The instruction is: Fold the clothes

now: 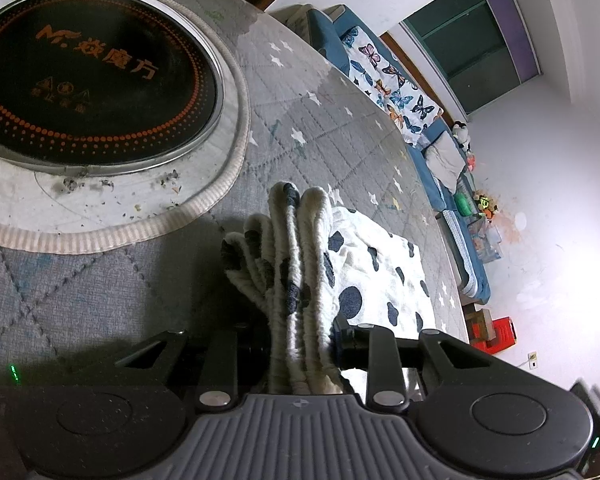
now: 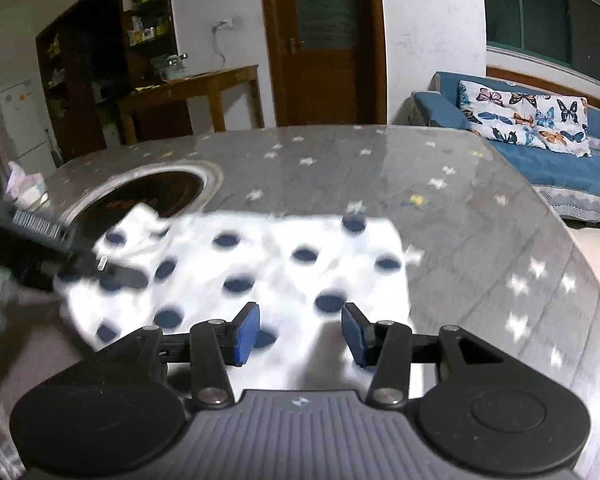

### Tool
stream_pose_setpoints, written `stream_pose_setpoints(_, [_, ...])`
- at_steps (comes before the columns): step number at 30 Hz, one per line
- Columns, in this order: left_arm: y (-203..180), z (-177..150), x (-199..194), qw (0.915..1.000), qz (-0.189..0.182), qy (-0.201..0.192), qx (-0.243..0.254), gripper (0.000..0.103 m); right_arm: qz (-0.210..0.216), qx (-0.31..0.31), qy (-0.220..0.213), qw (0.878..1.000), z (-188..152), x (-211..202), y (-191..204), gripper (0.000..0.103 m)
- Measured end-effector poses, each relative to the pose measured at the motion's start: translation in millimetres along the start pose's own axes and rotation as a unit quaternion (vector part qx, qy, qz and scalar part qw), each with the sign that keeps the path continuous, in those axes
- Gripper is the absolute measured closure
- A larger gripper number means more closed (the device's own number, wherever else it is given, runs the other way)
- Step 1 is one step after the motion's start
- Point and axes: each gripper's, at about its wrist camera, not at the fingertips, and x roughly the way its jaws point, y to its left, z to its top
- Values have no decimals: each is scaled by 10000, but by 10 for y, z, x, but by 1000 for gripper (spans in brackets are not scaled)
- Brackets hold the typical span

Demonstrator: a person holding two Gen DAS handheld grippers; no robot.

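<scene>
A white garment with dark blue spots point(image 2: 268, 264) lies spread on the grey star-patterned table cover point(image 2: 380, 168). My left gripper point(image 1: 300, 344) is shut on a bunched ribbed edge of the garment point(image 1: 296, 248), which stands up between its jaws; the rest of the cloth point(image 1: 380, 272) lies flat beyond it. In the right wrist view the left gripper point(image 2: 80, 264) shows at the garment's left edge. My right gripper point(image 2: 300, 332) is open and empty, with its blue pads point(image 2: 248, 332) just above the garment's near edge.
A round black induction hob point(image 1: 92, 80) with a ribbed fabric rim is set into the table left of the garment. A blue sofa with a butterfly cushion point(image 2: 524, 116) stands beyond the table's right edge. A wooden door point(image 2: 320, 40) and shelves are behind.
</scene>
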Motion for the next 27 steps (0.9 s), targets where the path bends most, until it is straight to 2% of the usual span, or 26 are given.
stream_pose_setpoints(4, [1,1,3,10000,-8,10,-2,73,-140,-34,-71,9999,-211,-83,60,55])
stream_pose_setpoints(8, [-4,9,13,10000,2,1,-8,73,-142,39,-287,9995,-280,-228,107,46])
stream_pose_setpoints(13, [-6,14,14,10000,3,5,2,73,-110,170,-312,9993,-340,-223,94,44])
stream_pose_setpoints(15, [-12,12,24,10000,12,8,-5,73,-57,263,-410,9988,-321,-268,85,34])
stream_pose_setpoints(17, [-28,12,32,10000,39,11,32,73,-11,308,-469,9984,-295,-297,68,31])
stream_pose_setpoints(25, [-50,10,34,9999,94,16,115,73,-161,487,-475,9976,-89,-205,-183,32])
stream_pose_setpoints(27, [-62,13,34,9998,127,25,162,73,-179,666,-362,9970,-59,-127,-285,38])
